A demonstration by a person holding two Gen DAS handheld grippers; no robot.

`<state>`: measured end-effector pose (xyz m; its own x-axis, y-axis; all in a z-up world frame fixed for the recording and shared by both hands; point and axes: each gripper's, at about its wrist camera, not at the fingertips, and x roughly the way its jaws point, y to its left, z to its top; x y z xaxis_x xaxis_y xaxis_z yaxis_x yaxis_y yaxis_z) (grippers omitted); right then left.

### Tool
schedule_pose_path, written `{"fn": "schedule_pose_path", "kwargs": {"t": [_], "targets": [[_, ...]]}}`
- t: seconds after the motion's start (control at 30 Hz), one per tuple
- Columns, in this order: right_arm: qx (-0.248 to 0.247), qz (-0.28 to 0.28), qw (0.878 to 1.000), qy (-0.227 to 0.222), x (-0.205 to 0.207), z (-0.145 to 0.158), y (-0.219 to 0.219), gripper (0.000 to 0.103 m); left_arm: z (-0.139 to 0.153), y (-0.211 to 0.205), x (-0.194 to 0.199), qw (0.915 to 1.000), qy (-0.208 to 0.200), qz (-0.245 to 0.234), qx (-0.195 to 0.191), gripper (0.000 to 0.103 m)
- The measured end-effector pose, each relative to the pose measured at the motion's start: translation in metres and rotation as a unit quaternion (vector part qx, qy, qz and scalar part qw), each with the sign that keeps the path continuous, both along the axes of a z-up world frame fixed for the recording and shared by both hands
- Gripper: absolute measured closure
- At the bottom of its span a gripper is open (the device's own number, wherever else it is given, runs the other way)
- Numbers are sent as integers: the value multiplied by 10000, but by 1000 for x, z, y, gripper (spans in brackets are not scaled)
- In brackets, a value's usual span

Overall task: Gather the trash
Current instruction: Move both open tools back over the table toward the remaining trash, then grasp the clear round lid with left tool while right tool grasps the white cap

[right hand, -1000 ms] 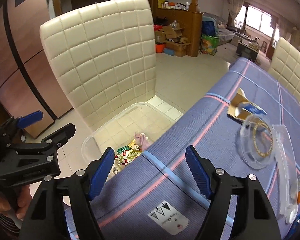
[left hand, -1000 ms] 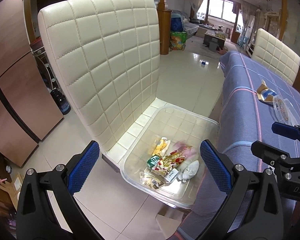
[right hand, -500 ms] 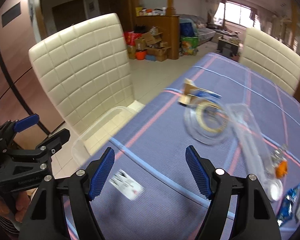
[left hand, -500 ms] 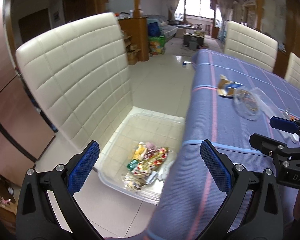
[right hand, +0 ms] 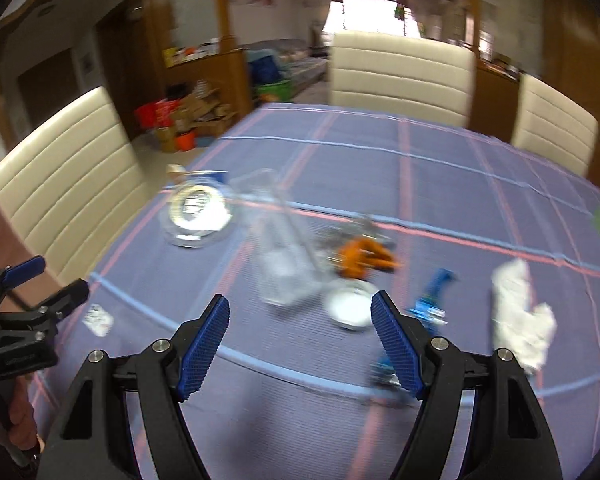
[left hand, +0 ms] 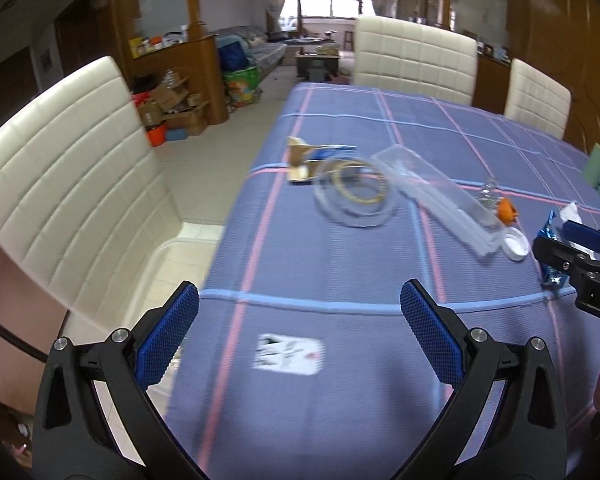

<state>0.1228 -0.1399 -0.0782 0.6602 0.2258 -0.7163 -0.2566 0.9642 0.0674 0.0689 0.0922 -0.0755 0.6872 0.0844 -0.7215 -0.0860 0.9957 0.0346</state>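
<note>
Now the trash lies spread on the bench: a round clear lid far left with a torn box beyond it, a long clear tray at the middle, an orange scrap and a white cap near its right end, then a blue wrapper and a crumpled tissue further right. A clear bin sits on the left chair's seat, mostly hidden by the bench edge. Both the left tongs and right tongs hang released, grasping nothing, above the near edge. Risk, as I judge it: the light cap or thin wrapper could skid or slip from the pads, and the wide tray may not fit between them.
</note>
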Motion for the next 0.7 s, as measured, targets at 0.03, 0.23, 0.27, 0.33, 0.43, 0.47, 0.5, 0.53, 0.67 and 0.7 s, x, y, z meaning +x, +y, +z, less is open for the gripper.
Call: {"fn": "schedule_pose_path", "kwargs": {"t": [0.03,0.23,0.27,0.33,0.43,0.47,0.5,0.53,0.67,0.7], "targets": [[7,-83,10000,24,0,-2,-9,31,0,-4,3,10000,21,-27,-12,4],[153,-49,9999,41,5,-6,-27,31,-6,-21,32,9997,224,-46,-101,4],[152,-9,9999,34,7,-7,-25,31,-5,-23,35,9997,232,-38,-86,4],[156,119,9998,43,12,-8,-22,31,-5,-28,43,9997,227,-35,-5,4],[94,336,9993,129,21,-15,-13,31,-8,-32,54,9996,247,-31,114,4],[64,365,9992,156,23,-18,-10,31,-9,-32,58,9995,267,-27,138,4],[22,390,9990,222,27,-23,-8,31,-11,-33,64,9994,298,-25,164,4],[2,389,9989,278,30,-27,-8,31,-12,-33,67,9993,320,-26,179,4],[-75,253,9987,445,44,-40,-12,31,-20,-35,87,9988,407,-48,285,4],[-127,235,9985,475,47,-43,-14,32,-22,-36,91,9986,426,-58,318,4]]}}
